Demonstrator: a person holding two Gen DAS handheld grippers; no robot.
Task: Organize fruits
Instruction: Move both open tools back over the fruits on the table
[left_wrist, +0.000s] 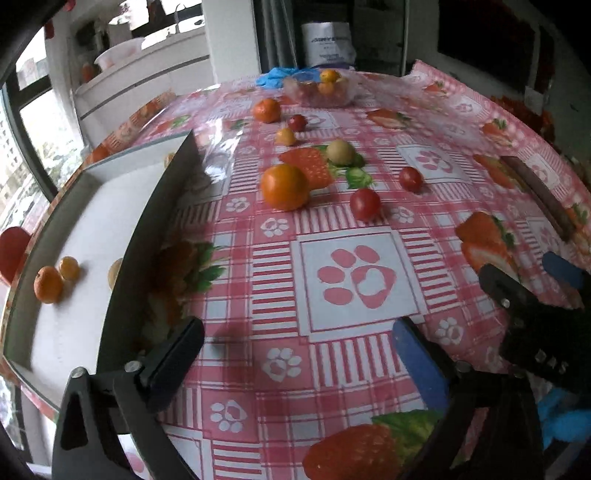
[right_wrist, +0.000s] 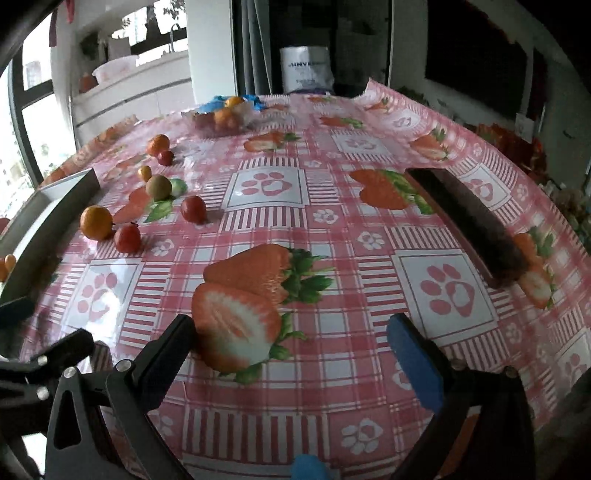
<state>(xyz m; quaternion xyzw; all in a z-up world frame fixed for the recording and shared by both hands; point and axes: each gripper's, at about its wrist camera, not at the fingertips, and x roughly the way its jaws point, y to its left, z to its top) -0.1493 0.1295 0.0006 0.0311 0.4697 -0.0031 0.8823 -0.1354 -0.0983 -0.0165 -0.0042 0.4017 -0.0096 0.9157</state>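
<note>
Left gripper (left_wrist: 295, 354) jaws spread, empty, low over bench (left_wrist: 351, 280); right gripper (right_wrist: 291, 350) likewise; loose orange (left_wrist: 285, 186) nearest grey tray (left_wrist: 147, 229), likely next.

a table under a pink checked cloth (left_wrist: 351, 369) carries a white tray (left_wrist: 92, 221) at its left edge. loose oranges (left_wrist: 285, 186) and tomatoes (left_wrist: 365, 204) lie just right of the tray, a clear bowl (left_wrist: 319, 92) beyond them.

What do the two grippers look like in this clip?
Both look alike. The left gripper and right gripper each have a black frame with triangular cut-outs and silver screw heads, one black finger pad and one blue finger pad. Bright blue gloves show at the lower edges. No cables or markings are visible.
</note>
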